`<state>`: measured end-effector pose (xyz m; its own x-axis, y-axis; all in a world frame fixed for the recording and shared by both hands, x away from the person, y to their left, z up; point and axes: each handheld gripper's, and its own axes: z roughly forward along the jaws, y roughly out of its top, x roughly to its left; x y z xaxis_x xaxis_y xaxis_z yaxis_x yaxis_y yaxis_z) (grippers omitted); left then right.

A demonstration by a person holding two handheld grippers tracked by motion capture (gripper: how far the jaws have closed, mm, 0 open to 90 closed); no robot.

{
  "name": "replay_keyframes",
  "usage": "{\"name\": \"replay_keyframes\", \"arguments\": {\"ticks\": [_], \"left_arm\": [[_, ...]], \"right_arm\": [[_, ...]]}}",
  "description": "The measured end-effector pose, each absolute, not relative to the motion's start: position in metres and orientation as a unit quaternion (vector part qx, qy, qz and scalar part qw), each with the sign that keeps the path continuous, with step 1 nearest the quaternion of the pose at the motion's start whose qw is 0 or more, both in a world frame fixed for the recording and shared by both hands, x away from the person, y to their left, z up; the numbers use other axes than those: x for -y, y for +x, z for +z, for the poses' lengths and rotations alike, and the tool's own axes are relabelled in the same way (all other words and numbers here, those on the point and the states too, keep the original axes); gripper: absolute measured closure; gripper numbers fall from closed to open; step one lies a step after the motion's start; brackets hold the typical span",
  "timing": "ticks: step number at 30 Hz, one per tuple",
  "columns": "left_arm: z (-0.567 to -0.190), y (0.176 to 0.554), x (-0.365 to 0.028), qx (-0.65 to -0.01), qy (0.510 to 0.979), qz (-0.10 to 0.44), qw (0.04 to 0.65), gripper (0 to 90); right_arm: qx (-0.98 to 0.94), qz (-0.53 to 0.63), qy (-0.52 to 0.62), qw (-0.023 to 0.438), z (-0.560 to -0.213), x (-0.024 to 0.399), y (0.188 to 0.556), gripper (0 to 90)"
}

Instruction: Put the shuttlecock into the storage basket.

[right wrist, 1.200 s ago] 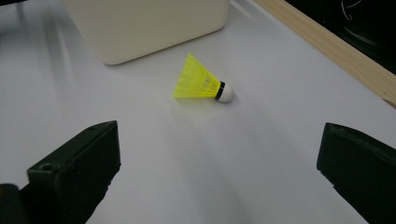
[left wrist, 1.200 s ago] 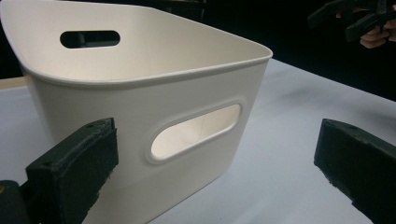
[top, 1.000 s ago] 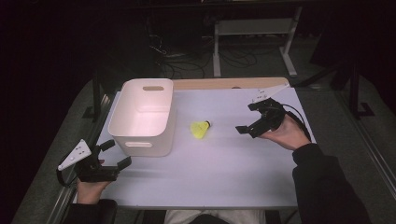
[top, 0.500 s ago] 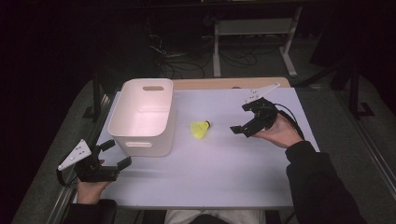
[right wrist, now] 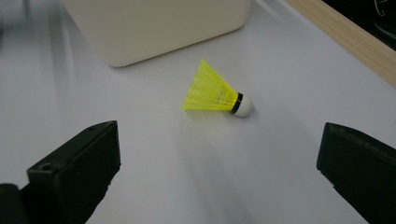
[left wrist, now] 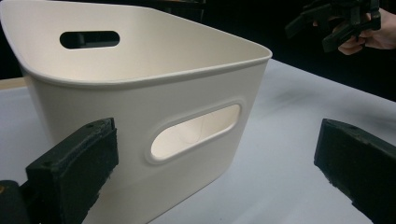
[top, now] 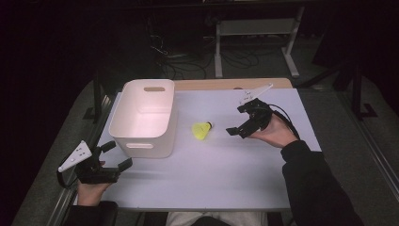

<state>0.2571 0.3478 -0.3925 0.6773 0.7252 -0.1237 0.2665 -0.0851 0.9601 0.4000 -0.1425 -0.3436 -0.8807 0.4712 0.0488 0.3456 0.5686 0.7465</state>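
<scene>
Right gripper (top: 242, 120) (jaws spread wide) hovers near the yellow shuttlecock (top: 203, 130), not touching.

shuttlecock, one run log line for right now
right gripper: open, aimed at shuttlecock | shuttlecock: lying on table beside bin | left gripper: open, facing bin

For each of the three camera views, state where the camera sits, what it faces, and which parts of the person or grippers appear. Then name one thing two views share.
High view: above the person's side, looking forward and down on the table; both forearms, left gripper, right gripper.
Left gripper view: on the left gripper, facing the white bin; its open jaws, the other hand far off.
Right gripper view: on the right gripper, facing the yellow shuttlecock; its open jaws.
Shared: high and right gripper views show the shuttlecock.
</scene>
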Motion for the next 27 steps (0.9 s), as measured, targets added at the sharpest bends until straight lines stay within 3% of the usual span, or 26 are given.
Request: {"name": "replay_keyframes", "arguments": {"ticks": [27], "left_arm": [[-0.393, 0.257, -0.348, -0.348, 0.71, 0.197, 0.58, 0.0]], "right_arm": [[-0.889, 0.392, 0.229, 0.057, -0.362, 0.123, 0.42, 0.0]]}}
